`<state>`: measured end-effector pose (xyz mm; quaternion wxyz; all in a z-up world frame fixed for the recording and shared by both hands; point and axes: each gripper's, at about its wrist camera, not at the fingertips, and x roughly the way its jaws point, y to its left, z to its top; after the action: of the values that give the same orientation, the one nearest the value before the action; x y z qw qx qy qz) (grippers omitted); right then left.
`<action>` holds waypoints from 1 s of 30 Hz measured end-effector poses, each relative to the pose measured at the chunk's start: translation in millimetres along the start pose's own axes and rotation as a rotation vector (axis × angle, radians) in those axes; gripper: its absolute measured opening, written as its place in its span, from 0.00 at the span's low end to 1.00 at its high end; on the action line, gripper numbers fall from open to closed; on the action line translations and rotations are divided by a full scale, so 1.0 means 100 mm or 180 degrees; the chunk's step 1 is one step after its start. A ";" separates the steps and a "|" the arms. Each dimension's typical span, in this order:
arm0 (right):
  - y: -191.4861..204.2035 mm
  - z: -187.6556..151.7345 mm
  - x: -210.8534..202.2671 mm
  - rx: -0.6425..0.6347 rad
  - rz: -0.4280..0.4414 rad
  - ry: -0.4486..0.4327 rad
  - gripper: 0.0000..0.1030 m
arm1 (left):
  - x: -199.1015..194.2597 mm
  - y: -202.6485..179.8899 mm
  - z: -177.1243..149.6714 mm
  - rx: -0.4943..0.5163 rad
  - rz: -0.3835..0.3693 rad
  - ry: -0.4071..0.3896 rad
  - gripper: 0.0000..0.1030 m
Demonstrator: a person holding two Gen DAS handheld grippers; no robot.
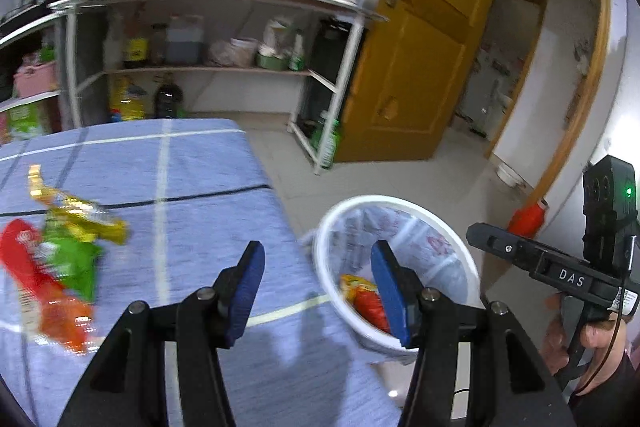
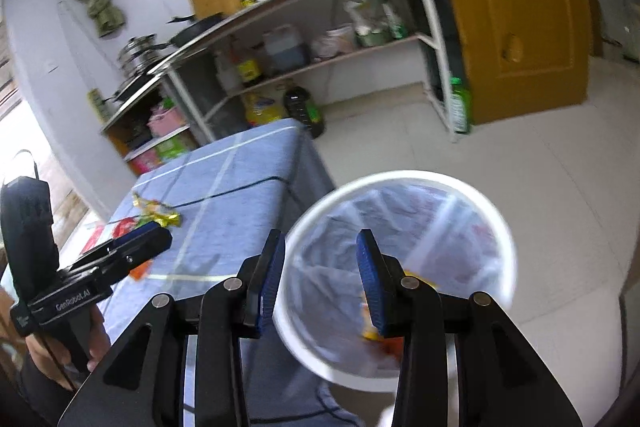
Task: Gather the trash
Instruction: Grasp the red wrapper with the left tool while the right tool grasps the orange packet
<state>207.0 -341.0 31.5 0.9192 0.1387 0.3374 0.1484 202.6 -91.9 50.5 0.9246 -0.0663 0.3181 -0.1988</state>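
2 grippers: left gripper jaws spread wide, nothing between them; right gripper same deal, open and empty
trash bin: white, lined; sits on the floor right under the right jaws, beside the table edge
wrapper in bin: orange-yellow, just behind the left gripper's right finger
wrappers on table: red, green, gold pile on the blue tablecloth, well left of the left jaws

Wrappers lie on table; bin stands beside it.
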 end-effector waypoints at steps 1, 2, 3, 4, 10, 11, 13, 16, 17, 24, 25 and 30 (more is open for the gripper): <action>0.09 0.00 0.05 -0.0043 0.0041 0.0030 0.37 | -0.07 0.09 0.00 -0.0027 0.0061 -0.0029 0.56; 0.16 0.00 0.08 -0.0078 0.0073 0.0046 0.37 | -0.13 0.17 -0.01 -0.0047 0.0113 -0.0056 0.56; 0.25 0.00 0.13 -0.0131 0.0111 0.0072 0.37 | -0.19 0.26 -0.02 -0.0067 0.0162 -0.0078 0.56; 0.33 -0.01 0.18 -0.0183 0.0144 0.0092 0.37 | -0.25 0.36 -0.03 -0.0093 0.0221 -0.0101 0.56; 0.94 -0.03 0.47 -0.0583 0.0383 0.0211 0.37 | -0.55 1.01 -0.15 -0.0360 0.0584 -0.0183 0.56; 1.01 -0.04 0.51 -0.0634 0.0418 0.0233 0.37 | -0.59 1.12 -0.17 -0.0420 0.0656 -0.0193 0.56; 1.20 -0.06 0.61 -0.0738 0.0506 0.0278 0.37 | -0.65 1.32 -0.21 -0.0527 0.0754 -0.0216 0.56; 1.40 -0.08 0.73 -0.0847 0.0613 0.0338 0.37 | -0.71 1.59 -0.27 -0.0684 0.0901 -0.0237 0.56; 1.47 -0.09 0.78 -0.0887 0.0645 0.0356 0.37 | -0.71 1.68 -0.29 -0.0752 0.0941 -0.0225 0.56; 1.82 -0.10 1.07 -0.1120 0.0760 0.0498 0.37 | -0.56 2.05 -0.43 -0.1024 0.1036 -0.0074 0.56; 1.84 -0.11 1.11 -0.1148 0.0768 0.0521 0.37 | -0.53 2.09 -0.43 -0.1045 0.1018 -0.0055 0.56; 1.95 -0.12 1.28 -0.1220 0.0799 0.0615 0.37 | -0.38 2.18 -0.38 -0.1023 0.0985 -0.0012 0.56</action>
<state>257.6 -113.3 17.9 0.8666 -0.0122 0.3696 0.3352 223.2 122.8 -12.1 0.9222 -0.1637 0.3503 -0.0012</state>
